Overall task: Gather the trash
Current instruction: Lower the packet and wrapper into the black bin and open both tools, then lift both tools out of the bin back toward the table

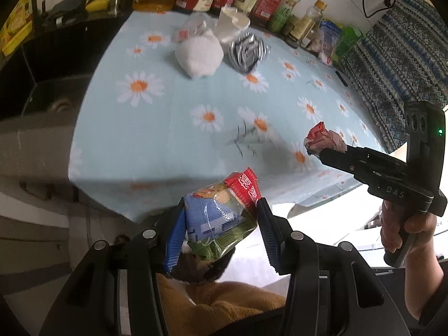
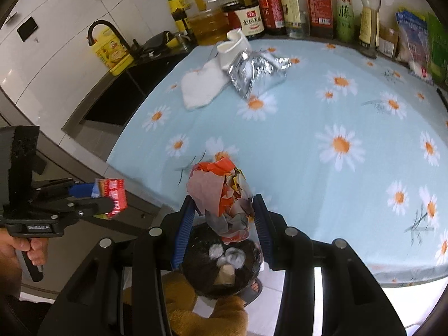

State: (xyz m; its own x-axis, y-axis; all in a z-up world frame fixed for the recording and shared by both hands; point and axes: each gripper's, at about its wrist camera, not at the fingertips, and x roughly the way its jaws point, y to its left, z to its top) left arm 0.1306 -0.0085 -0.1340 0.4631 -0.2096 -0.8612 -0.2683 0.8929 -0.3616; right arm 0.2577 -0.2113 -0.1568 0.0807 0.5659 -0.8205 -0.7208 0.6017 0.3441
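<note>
My left gripper (image 1: 221, 210) is shut on a crumpled snack wrapper (image 1: 221, 215), blue, green and red, held off the near edge of the table. The wrapper also shows in the right wrist view (image 2: 112, 196). My right gripper (image 2: 224, 210) is shut on a crumpled red and pink paper wad (image 2: 221, 193), also seen in the left wrist view (image 1: 322, 140). Below it is a dark trash bin (image 2: 221, 268) with scraps inside. On the table remain a white cloth (image 1: 200, 56), a silver foil bag (image 1: 246, 51) and a white paper cup (image 1: 232, 25).
The table has a light blue daisy cloth (image 2: 322, 117). Sauce and oil bottles (image 2: 280, 2) line its far edge. A dark sink with a black faucet (image 2: 103, 28) lies to the left. A patterned cloth (image 1: 392, 56) hangs at the right.
</note>
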